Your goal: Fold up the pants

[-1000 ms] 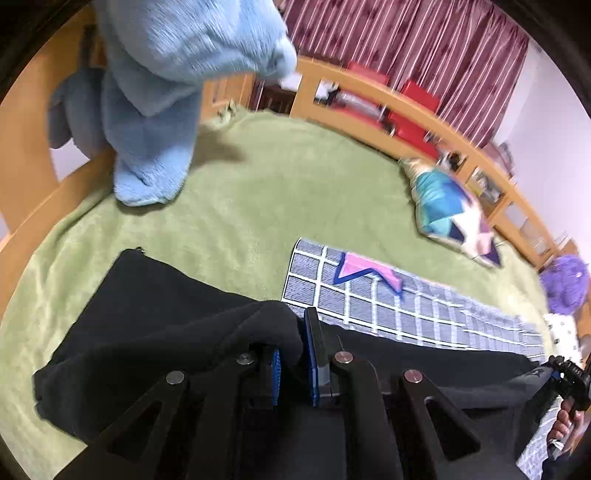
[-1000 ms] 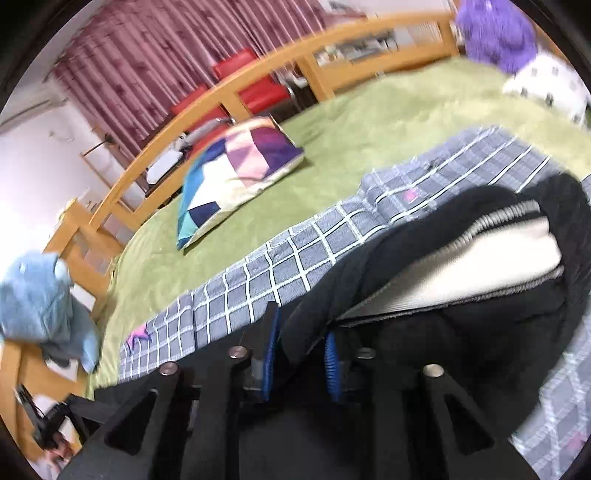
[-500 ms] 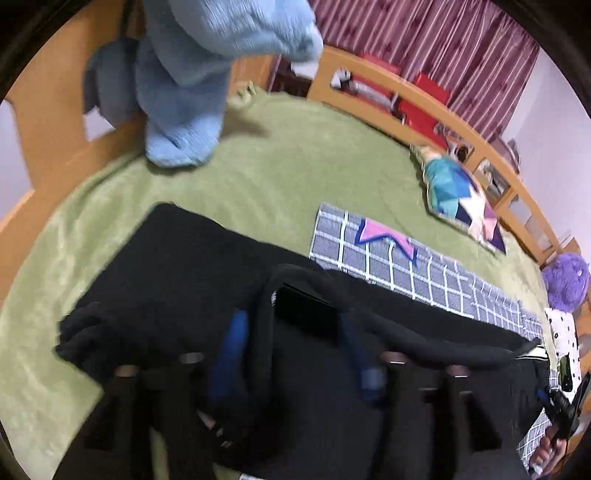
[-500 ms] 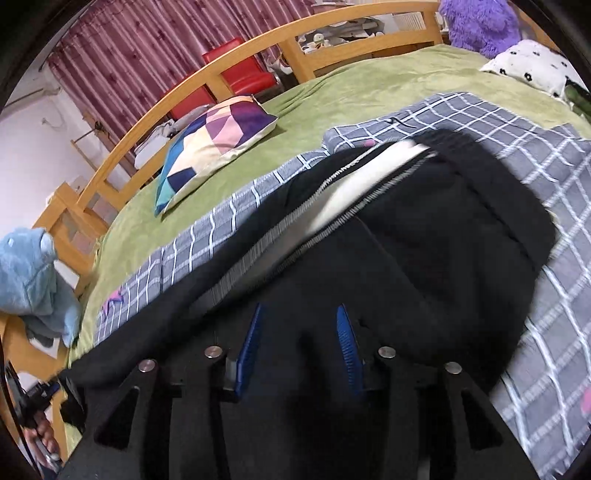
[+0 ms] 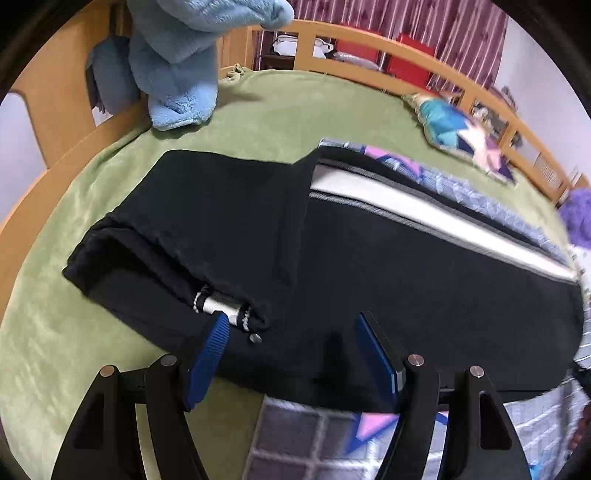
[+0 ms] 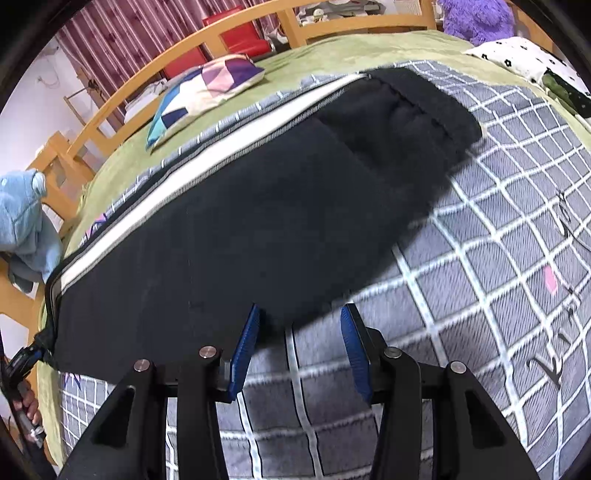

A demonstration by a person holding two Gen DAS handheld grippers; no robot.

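Two covers lay on the bed: a green blanket (image 5: 258,110) and a grey checked sheet (image 6: 480,229). We saw the black pants (image 5: 369,266) folded lengthwise across both. Our left gripper (image 5: 291,332) and right gripper (image 6: 299,325) stood open, holding nothing, at the near edge of the pants.

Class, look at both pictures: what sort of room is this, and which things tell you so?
Most likely a bedroom. A wooden bed frame surrounds a green blanket, with a cushion and soft toy on it and curtains behind.
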